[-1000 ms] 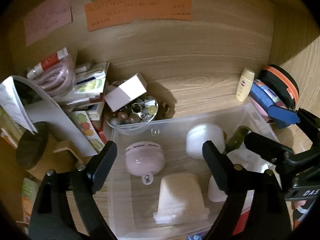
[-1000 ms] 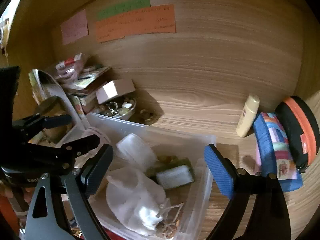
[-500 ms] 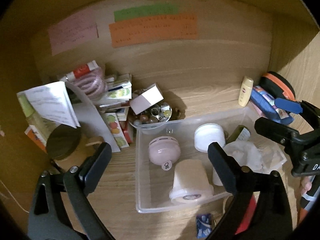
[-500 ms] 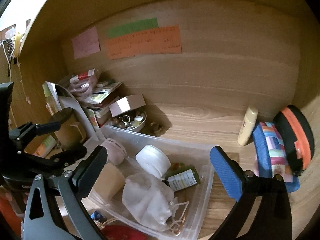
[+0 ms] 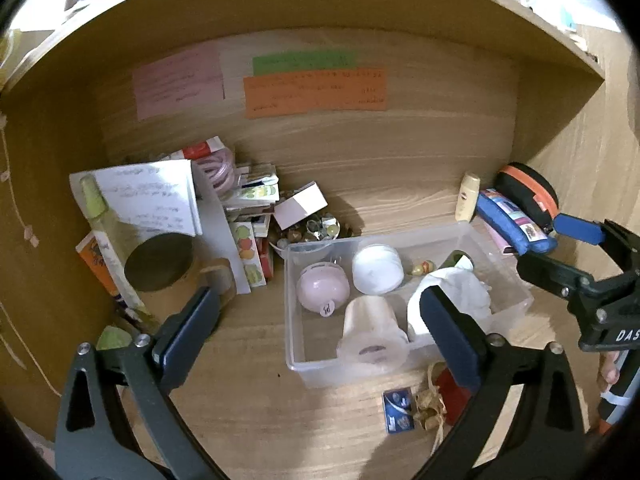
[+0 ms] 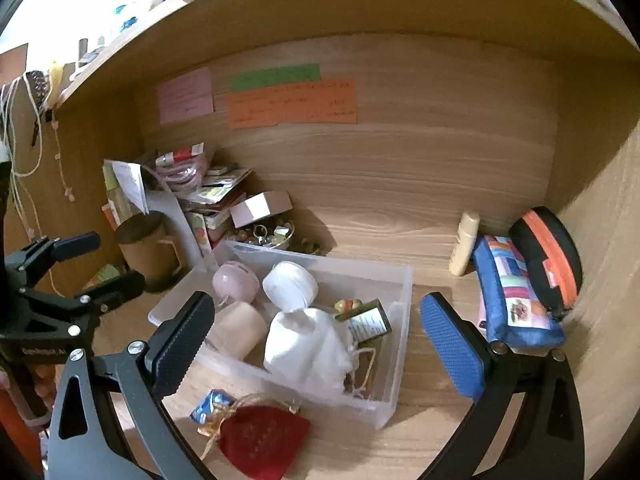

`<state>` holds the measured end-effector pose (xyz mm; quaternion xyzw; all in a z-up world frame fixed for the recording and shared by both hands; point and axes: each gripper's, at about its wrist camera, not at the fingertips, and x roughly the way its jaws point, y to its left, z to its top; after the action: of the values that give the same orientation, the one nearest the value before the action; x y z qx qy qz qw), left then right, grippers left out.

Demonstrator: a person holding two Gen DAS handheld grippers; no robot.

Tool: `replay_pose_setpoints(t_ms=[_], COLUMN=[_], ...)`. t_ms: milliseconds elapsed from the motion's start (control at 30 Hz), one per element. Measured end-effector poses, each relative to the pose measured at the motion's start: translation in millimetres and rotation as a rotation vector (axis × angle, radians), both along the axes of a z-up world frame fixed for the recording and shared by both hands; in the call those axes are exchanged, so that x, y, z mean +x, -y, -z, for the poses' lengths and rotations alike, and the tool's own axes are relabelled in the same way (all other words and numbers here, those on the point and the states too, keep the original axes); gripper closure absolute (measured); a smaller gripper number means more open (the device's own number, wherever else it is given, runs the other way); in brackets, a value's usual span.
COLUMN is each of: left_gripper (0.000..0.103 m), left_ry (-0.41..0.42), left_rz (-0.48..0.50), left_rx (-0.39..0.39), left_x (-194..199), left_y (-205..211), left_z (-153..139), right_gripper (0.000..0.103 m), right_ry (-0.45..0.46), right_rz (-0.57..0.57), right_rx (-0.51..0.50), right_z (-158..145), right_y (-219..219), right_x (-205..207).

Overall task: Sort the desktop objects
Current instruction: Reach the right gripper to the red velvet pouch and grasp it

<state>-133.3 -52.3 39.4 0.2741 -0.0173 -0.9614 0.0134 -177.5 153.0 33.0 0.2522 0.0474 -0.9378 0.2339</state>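
A clear plastic bin [image 5: 294,336] [image 6: 394,376] sits on the wooden desk. It holds a pink round object [image 5: 322,290] [image 6: 235,281], a white round jar [image 5: 378,268] [image 6: 290,285], a cream tub [image 5: 370,330] [image 6: 238,330], a white cloth pouch [image 5: 466,294] [image 6: 308,348] and a green bottle [image 6: 366,320]. My left gripper [image 5: 316,330] is open and empty, held back above the bin's front. My right gripper [image 6: 316,340] is open and empty over the bin. A red pouch [image 6: 262,440] and a blue packet [image 5: 398,406] [image 6: 208,404] lie in front of the bin.
A pile of boxes and papers [image 5: 248,204] [image 6: 208,196], a brown mug [image 5: 160,264] [image 6: 146,248] and a bowl of trinkets [image 5: 316,230] [image 6: 266,234] stand at the left. A cream bottle [image 5: 467,200] [image 6: 464,242], a blue pencil case [image 6: 512,296] and a black-orange case [image 5: 528,194] [image 6: 550,258] stand at the right wall.
Both grippers have pulled back and up from the bin, so more of the desk and shelf shows. Both stay open and empty. The objects have not moved.
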Motion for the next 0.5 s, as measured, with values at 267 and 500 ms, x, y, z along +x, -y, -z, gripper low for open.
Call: replay_pose_setpoints(t_ms=[267,500], left_gripper=[0.001,0.001], left_ry=[0.033,0.088], left_rz=[-0.007,-0.02], left_rx=[0.055,0.078], left_x=[13.1,18.5], left_y=[10.0,18.6], left_z=[20.3,49.8], right_gripper=[0.0,0.0], right_ry=[0.017,0.067], right_rz=[0.006,-0.005], right_rx=[0.051,0.094], right_z=[17.3,47.2], right_y=[8.8,23.4], right_x=[22.3,34.3])
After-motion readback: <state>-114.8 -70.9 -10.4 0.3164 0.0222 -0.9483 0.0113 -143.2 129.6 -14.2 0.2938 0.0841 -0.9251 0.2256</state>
